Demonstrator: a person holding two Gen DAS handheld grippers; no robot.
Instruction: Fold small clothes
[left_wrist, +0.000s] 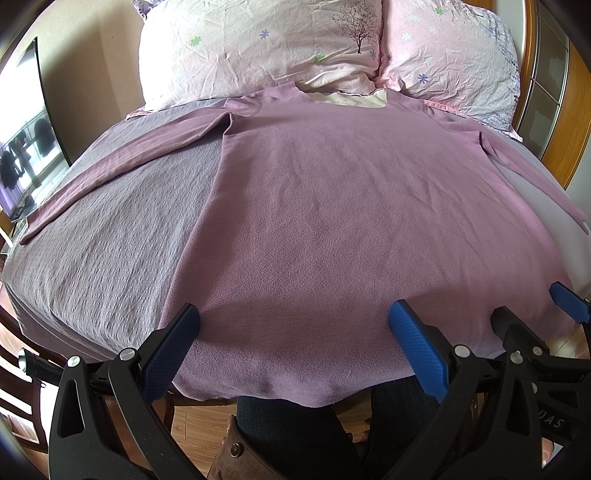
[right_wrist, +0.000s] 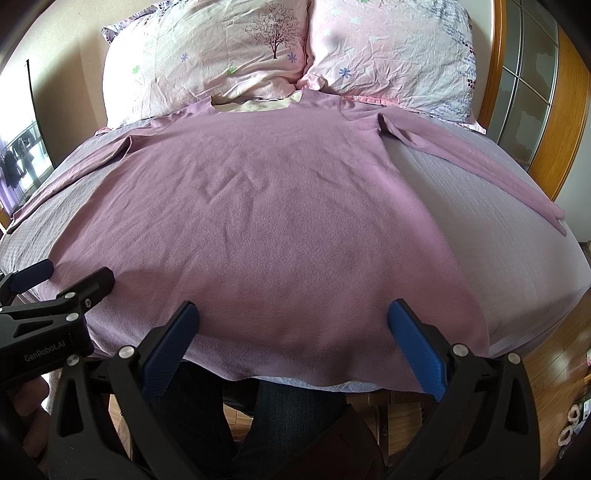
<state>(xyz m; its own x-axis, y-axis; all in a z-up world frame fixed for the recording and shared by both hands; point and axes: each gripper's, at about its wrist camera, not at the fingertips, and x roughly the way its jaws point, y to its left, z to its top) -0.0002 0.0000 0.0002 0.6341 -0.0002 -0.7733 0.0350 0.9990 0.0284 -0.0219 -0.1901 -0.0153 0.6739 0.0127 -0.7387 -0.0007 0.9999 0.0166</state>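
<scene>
A mauve long-sleeved fleece top (left_wrist: 332, 206) lies flat and spread out on the bed, neck toward the pillows, hem at the near edge; it also shows in the right wrist view (right_wrist: 266, 221). Its sleeves (left_wrist: 122, 162) (right_wrist: 480, 162) stretch out to both sides. My left gripper (left_wrist: 295, 325) is open and empty, just above the hem's left part. My right gripper (right_wrist: 295, 325) is open and empty above the hem's right part; it also shows in the left wrist view (left_wrist: 535, 310). The left gripper shows at the left edge of the right wrist view (right_wrist: 70, 275).
The bed has a grey-lilac textured sheet (left_wrist: 110, 236) (right_wrist: 517, 258). Two pink floral pillows (left_wrist: 258, 48) (right_wrist: 388, 55) lie at the head. A wooden headboard frame (right_wrist: 532, 122) stands at the right. A TV (left_wrist: 26, 140) stands at the left. The person's legs (left_wrist: 295, 435) and wooden floor (right_wrist: 554, 373) are below.
</scene>
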